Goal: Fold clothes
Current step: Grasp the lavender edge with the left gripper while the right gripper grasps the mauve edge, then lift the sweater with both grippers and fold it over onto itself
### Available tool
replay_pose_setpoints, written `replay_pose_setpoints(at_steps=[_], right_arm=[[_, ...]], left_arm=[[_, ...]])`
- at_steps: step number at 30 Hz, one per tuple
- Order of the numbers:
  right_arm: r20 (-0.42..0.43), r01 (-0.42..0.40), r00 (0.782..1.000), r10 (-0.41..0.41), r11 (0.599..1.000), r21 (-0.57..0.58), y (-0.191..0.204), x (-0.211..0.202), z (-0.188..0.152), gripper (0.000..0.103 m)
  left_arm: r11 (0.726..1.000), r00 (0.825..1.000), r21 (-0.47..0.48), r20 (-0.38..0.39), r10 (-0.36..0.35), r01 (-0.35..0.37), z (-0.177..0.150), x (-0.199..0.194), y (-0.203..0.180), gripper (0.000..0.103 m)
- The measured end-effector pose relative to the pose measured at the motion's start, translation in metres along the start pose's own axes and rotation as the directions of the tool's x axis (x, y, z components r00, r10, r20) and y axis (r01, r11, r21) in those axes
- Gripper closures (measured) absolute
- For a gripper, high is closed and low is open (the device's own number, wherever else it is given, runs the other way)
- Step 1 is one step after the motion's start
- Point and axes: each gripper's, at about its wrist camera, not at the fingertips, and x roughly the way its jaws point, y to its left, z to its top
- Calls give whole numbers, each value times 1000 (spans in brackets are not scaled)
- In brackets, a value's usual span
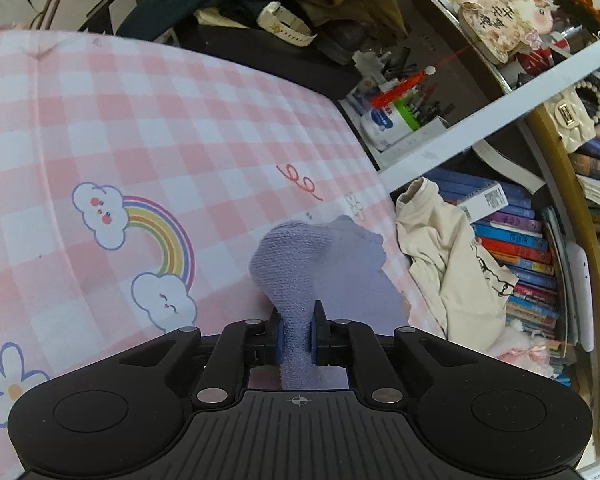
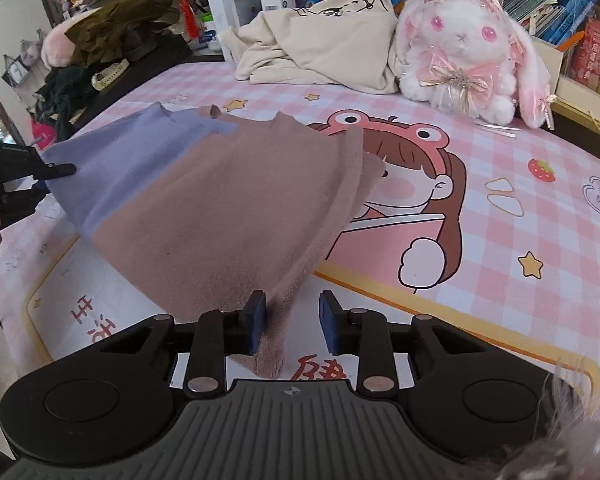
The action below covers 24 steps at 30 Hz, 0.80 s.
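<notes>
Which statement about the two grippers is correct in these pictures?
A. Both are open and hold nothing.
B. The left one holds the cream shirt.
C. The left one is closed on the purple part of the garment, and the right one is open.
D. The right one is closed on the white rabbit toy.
C: the left gripper pinches the purple fabric of the two-colour garment, while the right gripper shows a wide gap, cloth touching only one pad.

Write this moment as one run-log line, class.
left claw: shut on purple-and-brown garment | right claw: open, brown edge between fingers | garment lifted over pink checked cloth | fold unfinished
</notes>
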Motion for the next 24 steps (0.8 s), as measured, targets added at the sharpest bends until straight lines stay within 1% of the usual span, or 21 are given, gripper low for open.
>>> replay_pose_setpoints(at_steps=[2, 4, 7, 11, 15, 16, 18, 20, 22, 24], right_arm=[[-1, -13, 1000, 13, 1000, -2, -1, -3, -1, 75], [-1, -37, 999, 37, 999, -2, -2, -8, -4, 68], [4, -66, 998, 66, 998, -5, -3, -16, -9, 64], [8, -83, 997, 83, 996, 21, -13, -14, -6, 64], [10, -103, 995, 103, 993, 53, -24, -9, 0, 72], [-3, -116, 993, 116, 991, 64, -27, -3, 2, 73], [-34, -142, 989, 145, 986, 84, -31, 9, 6, 83], [-46, -162, 985, 167, 982, 99, -34, 16, 6, 87], [-57, -181, 980, 188, 977, 112, -37, 22, 6, 87], [-62, -199, 976, 207, 972, 122, -40, 27, 5, 87]], left_arm=[[1000, 1000, 2, 6, 3, -3, -1, -2, -3, 93], [1000, 1000, 7, 13, 5, -5, -1, -4, -7, 94], [999, 1000, 37, 26, -3, 2, -3, -10, -18, 94], [997, 999, 76, 39, -13, 10, -5, -16, -36, 94], [990, 999, 143, 37, -20, 15, -6, -20, -61, 94], [987, 999, 159, 36, -24, 18, -7, -21, -66, 94], [981, 999, 192, 36, -36, 28, -10, -24, -79, 94], [972, 998, 230, 39, -51, 41, -15, -29, -94, 94], [957, 996, 283, 39, -78, 64, -22, -37, -112, 94], [930, 994, 357, 30, -105, 87, -33, -44, -135, 94]])
